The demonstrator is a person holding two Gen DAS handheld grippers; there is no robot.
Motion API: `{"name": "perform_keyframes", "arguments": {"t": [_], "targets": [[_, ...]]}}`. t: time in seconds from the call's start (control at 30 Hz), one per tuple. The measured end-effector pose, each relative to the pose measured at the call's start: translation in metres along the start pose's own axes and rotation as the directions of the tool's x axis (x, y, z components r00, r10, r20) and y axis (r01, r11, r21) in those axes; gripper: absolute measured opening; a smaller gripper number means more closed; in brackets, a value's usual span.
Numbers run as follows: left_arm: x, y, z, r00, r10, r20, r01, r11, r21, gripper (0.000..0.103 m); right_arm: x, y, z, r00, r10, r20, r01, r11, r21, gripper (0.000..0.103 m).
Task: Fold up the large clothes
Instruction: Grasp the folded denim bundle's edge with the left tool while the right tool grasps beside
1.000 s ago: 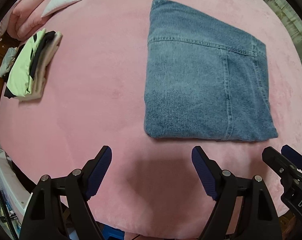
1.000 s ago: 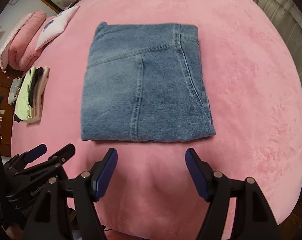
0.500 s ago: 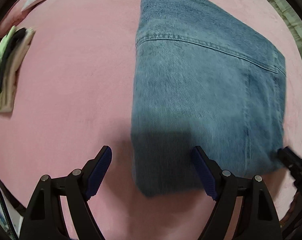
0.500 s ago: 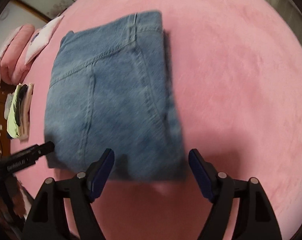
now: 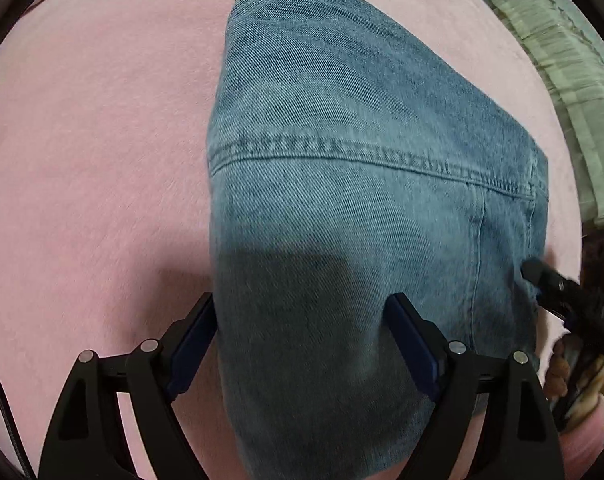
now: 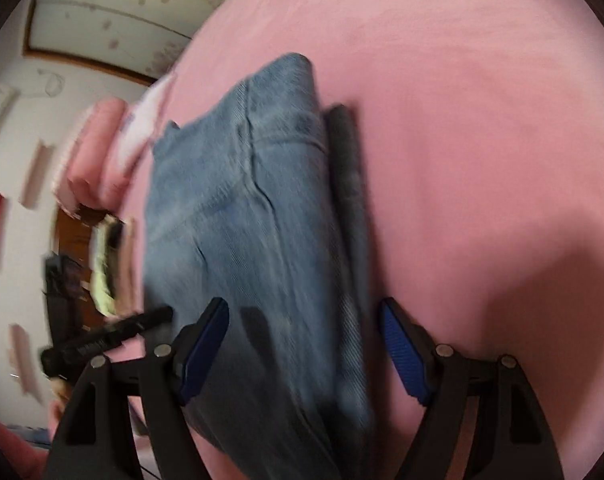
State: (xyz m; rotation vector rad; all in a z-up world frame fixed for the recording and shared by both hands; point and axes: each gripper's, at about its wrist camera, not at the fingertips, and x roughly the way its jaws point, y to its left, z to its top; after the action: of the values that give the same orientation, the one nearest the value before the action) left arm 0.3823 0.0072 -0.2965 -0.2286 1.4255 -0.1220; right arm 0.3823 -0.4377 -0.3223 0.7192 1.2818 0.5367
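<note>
Through my left wrist camera: the folded jeans (image 5: 362,216) lie flat on the pink bed cover (image 5: 93,168), and my left gripper (image 5: 302,344) is right down over their near left corner. The jaws are spread wide and opening a touch more, one pad off the denim's left edge over the pink, the other over the cloth, so that corner sits between them with nothing pinched yet. I read that straddle as the setup for taking the near edge. At the right, the tip of my right gripper (image 5: 558,292) pokes in at the jeans' other near corner, so both tools are set at the same edge. Pale curtain fabric (image 5: 562,80) hangs off to the far right.

Over to the right wrist camera, which is blurred: my right gripper (image 6: 302,348) has its jaws standing wide too, and the right side of the jeans (image 6: 241,220) runs between them, the stacked layers showing along that edge. No squeeze here either. My left gripper (image 6: 113,332) shows at the left, low by the bundle. Beyond, a pink pillow (image 6: 97,152) and a small stack of folded clothes (image 6: 109,264) sit well apart from my work, kept clear of it, I'd say.
</note>
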Motion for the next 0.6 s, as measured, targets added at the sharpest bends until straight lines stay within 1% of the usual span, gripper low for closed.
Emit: {"name": "perform_keyframes", "arguments": {"t": [0.1,0.13,0.17,0.2,0.23,0.27,0.3,0.33,0.37,0.4,0.5,0.57,0.6], "targets": [[0.007,0.012,0.009,0.998,-0.063,0.004,0.063,0.998,-0.014,0.086,0.018,0.002,0.014,0.994,0.105,-0.035,-0.104,0.994,0.026,0.077],[0.010,0.014,0.011,0.997,-0.079,0.004,0.080,0.997,-0.021,0.086,0.022,0.002,0.017,0.992,0.121,-0.041,-0.120,0.992,0.034,0.077],[0.013,0.018,0.014,0.995,-0.103,0.004,0.103,0.994,-0.032,0.086,0.024,0.001,0.019,0.991,0.128,-0.044,-0.126,0.991,0.038,0.076],[0.016,0.022,0.018,0.992,-0.126,0.003,0.126,0.991,-0.049,0.087,0.025,0.001,0.020,0.991,0.128,-0.048,-0.126,0.991,0.037,0.074],[0.018,0.027,0.021,0.989,-0.145,0.004,0.145,0.987,-0.070,0.087,0.026,0.002,0.020,0.992,0.114,-0.054,-0.113,0.993,0.025,0.072],[0.019,0.034,0.023,0.987,-0.158,0.005,0.158,0.984,-0.088,0.087,0.026,0.003,0.019,0.994,0.096,-0.055,-0.095,0.995,0.008,0.067],[0.020,0.037,0.025,0.985,-0.170,0.007,0.169,0.979,-0.111,0.087,0.023,0.002,0.016,0.996,0.077,-0.049,-0.077,0.997,-0.004,0.059],[0.022,0.039,0.026,0.985,-0.173,0.010,0.173,0.977,-0.121,0.087,0.021,0.000,0.013,0.997,0.062,-0.039,-0.062,0.998,-0.006,0.055],[0.023,0.041,0.028,0.985,-0.172,0.013,0.173,0.976,-0.130,0.087,0.022,-0.002,0.010,0.998,0.057,-0.025,-0.057,0.998,0.001,0.047],[0.024,0.041,0.029,0.986,-0.166,0.014,0.166,0.977,-0.137,0.087,0.020,-0.005,0.008,0.998,0.064,-0.016,-0.063,0.998,0.010,0.043],[0.023,0.038,0.028,0.989,-0.143,0.023,0.145,0.979,-0.145,0.087,0.017,-0.009,0.003,0.997,0.076,0.016,-0.077,0.997,0.026,0.039],[0.023,0.034,0.025,0.992,-0.127,0.019,0.128,0.980,-0.153,0.086,0.017,-0.007,0.003,0.997,0.077,0.020,-0.077,0.997,0.021,0.037],[0.022,0.034,0.027,0.993,-0.115,0.010,0.115,0.981,-0.157,0.084,0.016,-0.009,0.003,0.996,0.086,0.021,-0.086,0.996,0.030,0.035]]}}
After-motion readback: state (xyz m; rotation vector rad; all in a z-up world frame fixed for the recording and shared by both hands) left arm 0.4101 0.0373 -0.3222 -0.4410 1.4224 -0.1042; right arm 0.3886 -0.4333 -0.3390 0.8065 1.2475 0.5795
